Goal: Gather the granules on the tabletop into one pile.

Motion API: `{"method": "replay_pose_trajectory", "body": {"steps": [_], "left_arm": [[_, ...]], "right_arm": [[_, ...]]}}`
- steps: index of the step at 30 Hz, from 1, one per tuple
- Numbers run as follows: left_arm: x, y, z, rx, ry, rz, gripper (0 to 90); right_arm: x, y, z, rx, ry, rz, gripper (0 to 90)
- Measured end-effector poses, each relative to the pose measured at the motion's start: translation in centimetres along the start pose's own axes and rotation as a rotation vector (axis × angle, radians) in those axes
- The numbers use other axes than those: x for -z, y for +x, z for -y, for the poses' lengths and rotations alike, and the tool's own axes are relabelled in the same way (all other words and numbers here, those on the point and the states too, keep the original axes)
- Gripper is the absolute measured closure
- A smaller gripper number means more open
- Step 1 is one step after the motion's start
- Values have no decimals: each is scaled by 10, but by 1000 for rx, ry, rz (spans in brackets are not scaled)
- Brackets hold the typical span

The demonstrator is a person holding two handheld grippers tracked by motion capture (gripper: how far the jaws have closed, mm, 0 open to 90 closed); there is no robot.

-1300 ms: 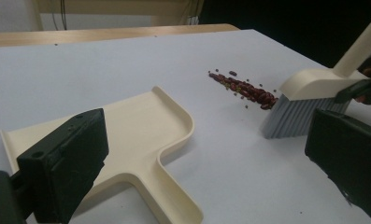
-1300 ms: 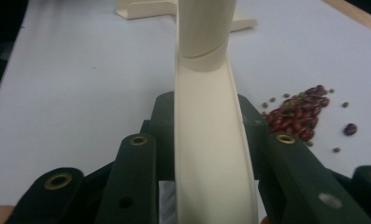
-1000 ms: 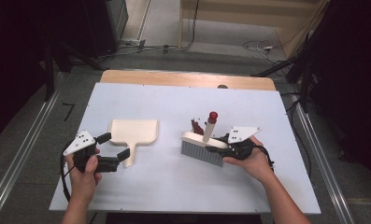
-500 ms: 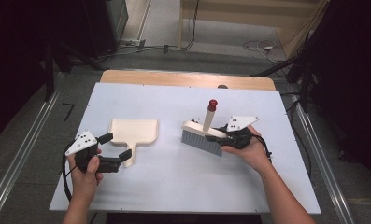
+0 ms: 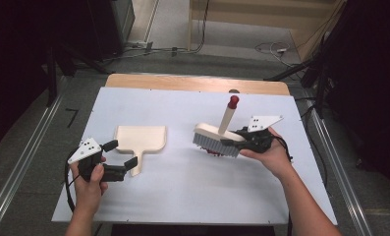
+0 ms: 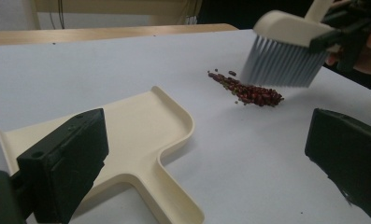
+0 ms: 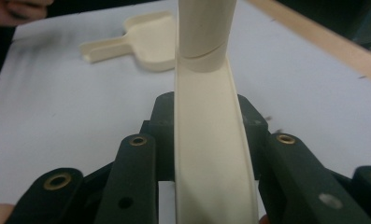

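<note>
White and matte, the worktop (image 5: pixel 182 196) carries a small pile of dark red beans (image 6: pixel 248 92) under my brush (image 5: pixel 217 139). Fingers of my right gripper (image 5: pixel 236 140) are clamped on its smooth cream back, the grey bristles hanging above the beans. Fingers of my left gripper (image 5: pixel 121 155) stand apart beside the flat plastic dustpan (image 5: pixel 139 139). A fast stroke could scatter the round beans, since nothing holds the dustpan.

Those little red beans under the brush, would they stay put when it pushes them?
Probably not all. The beans look small, rounded and loose, so some may roll off across the smooth table. The pile seems light, so the bristles should shift it easily toward the dustpan.
</note>
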State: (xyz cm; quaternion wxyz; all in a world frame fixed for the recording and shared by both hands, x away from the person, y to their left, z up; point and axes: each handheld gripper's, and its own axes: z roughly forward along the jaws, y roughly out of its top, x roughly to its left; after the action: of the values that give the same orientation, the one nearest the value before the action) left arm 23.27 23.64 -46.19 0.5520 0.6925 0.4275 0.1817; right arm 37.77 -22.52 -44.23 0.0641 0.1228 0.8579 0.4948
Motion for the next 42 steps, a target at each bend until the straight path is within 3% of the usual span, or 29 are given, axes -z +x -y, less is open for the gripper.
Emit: {"method": "replay_pose_trajectory", "body": {"steps": [2, 4, 8, 13, 18, 22, 29, 38, 42], "left_arm": [[0, 0, 0, -1, 1, 0, 0], [-1, -1, 0, -1, 5, -2, 0], [-1, -1, 0, -2, 3, 0, 0], [-1, 1, 1, -6, 8, 2, 0], [-2, 1, 1, -1, 6, 5, 0], [-3, -1, 1, -4, 6, 8, 0], [-4, -3, 0, -11, 14, 10, 0], [-3, -3, 0, -9, 9, 11, 0], [-3, -3, 0, -10, 12, 9, 0]], "right_arm": [[4, -11, -7, -2, -24, 60, 658], [1, -26, -14, -7, -23, 150, 658], [-23, -47, -16, 29, 35, 240, 658], [-45, -61, -6, 69, 72, 301, 659], [-48, -58, 0, 87, 90, 186, 658], [-44, -51, 1, 125, 111, 140, 658], [-33, -37, 7, 138, 110, 84, 658], [-25, -21, 13, 155, 99, 64, 658], [-21, -15, 11, 152, 80, 96, 658]]}}
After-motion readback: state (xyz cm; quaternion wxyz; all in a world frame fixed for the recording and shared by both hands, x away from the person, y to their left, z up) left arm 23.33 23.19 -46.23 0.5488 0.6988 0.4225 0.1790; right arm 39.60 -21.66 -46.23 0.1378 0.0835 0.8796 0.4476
